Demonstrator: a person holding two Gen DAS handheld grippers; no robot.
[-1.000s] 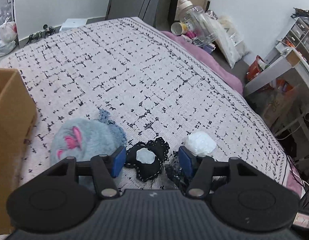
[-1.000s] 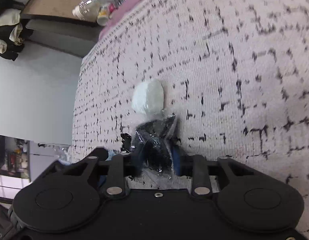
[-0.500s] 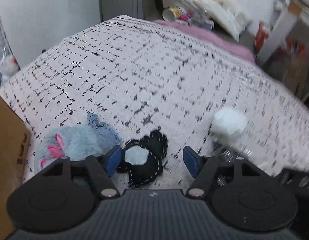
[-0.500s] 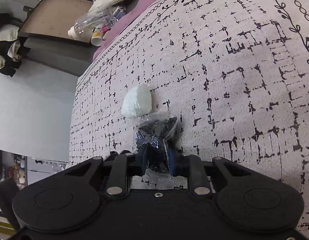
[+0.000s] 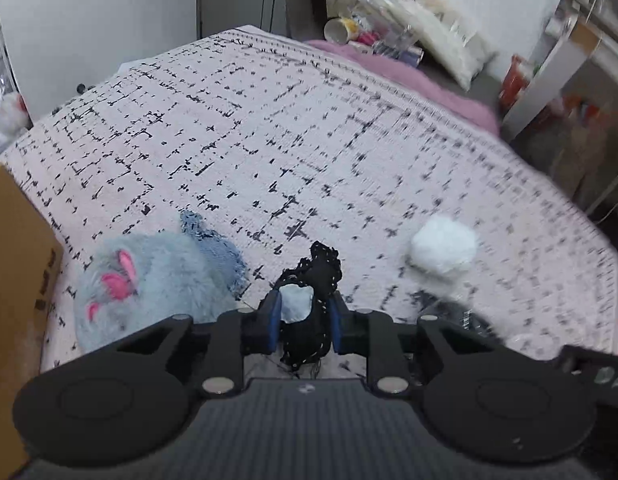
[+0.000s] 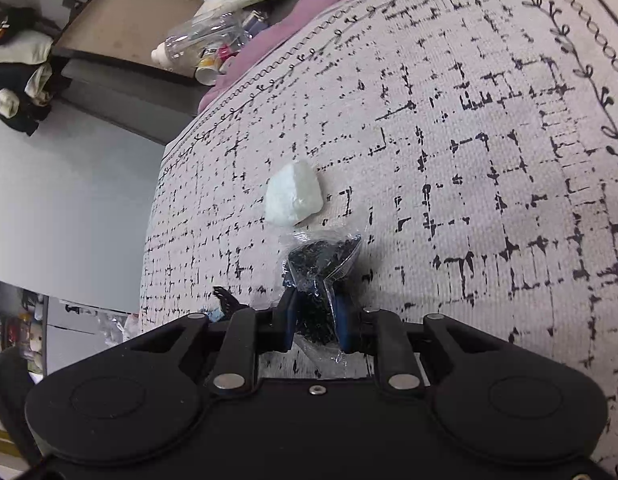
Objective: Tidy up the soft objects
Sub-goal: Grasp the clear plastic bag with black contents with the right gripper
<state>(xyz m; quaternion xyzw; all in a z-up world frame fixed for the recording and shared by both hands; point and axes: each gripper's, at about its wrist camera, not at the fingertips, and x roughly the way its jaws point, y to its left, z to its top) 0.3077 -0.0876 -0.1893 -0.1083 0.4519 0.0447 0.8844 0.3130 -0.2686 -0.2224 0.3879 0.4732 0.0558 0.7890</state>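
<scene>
Your left gripper [image 5: 303,318] has just been closing and now pinches the black lace-edged pouch [image 5: 315,300], its pale patch showing between the blue pads, low over the patterned bedspread [image 5: 269,140]. Your right gripper [image 6: 317,318] is clamped on the clear plastic bag of dark bits [image 6: 323,262], which hangs just beside the white fluffy ball [image 6: 293,194] lying on the bedspread.

With both hands loaded, lift straight and slowly so the limp lace and the slippery plastic do not slide out of the pads. The lace looks bunched and only partly caught, so check it hangs free of the bedspread before you swing it away. The grey plush toy with pink ears [image 5: 149,280] lies just to the left of your left gripper, resting over a scrap of frayed denim [image 5: 217,248]; steer clear of both. The cardboard box [image 5: 17,280] at the far left is probably where these belong; carry each piece over its rim before letting go. Keep the bag's grip on the gathered plastic, not on the loose film.
</scene>
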